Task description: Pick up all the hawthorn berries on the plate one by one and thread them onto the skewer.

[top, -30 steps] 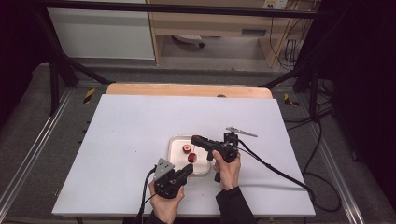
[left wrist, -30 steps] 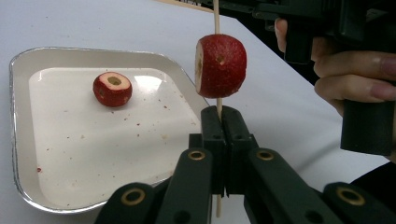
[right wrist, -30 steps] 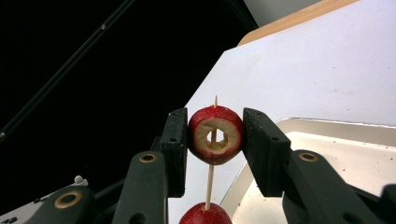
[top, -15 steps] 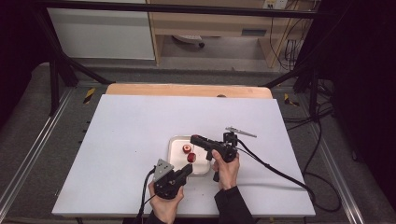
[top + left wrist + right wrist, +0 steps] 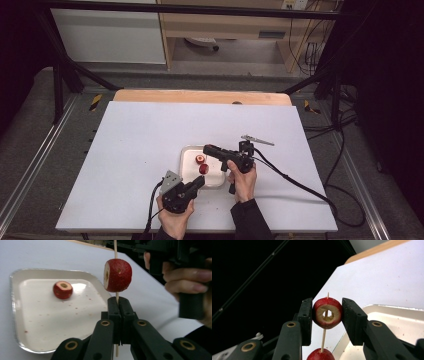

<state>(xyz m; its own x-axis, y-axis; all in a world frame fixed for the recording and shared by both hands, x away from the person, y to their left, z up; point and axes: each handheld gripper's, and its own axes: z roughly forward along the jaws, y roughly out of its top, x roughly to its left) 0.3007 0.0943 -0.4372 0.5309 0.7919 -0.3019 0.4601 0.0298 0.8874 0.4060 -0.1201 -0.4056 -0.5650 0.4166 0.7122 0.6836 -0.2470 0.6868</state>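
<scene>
A thin wooden skewer [image 5: 115,247] stands upright, with my left gripper [image 5: 118,300] shut on its lower part at the tray's near edge [image 5: 199,181]. A red cored fruit piece [image 5: 117,275] is threaded on the skewer just above those jaws. My right gripper [image 5: 327,312] is shut on a second red cored piece [image 5: 327,312] higher up. The skewer runs through its hole, and the tip [image 5: 327,294] pokes out above. The lower piece [image 5: 320,354] shows below it. In the high view the right gripper [image 5: 207,148] reaches over the tray from the right.
A shallow white tray [image 5: 187,152] lies mid-table, and another red cored piece [image 5: 62,289] lies loose in it. The white table top [image 5: 140,135] spreads wide to the left and far side. The right gripper's cable [image 5: 300,185] trails to the right.
</scene>
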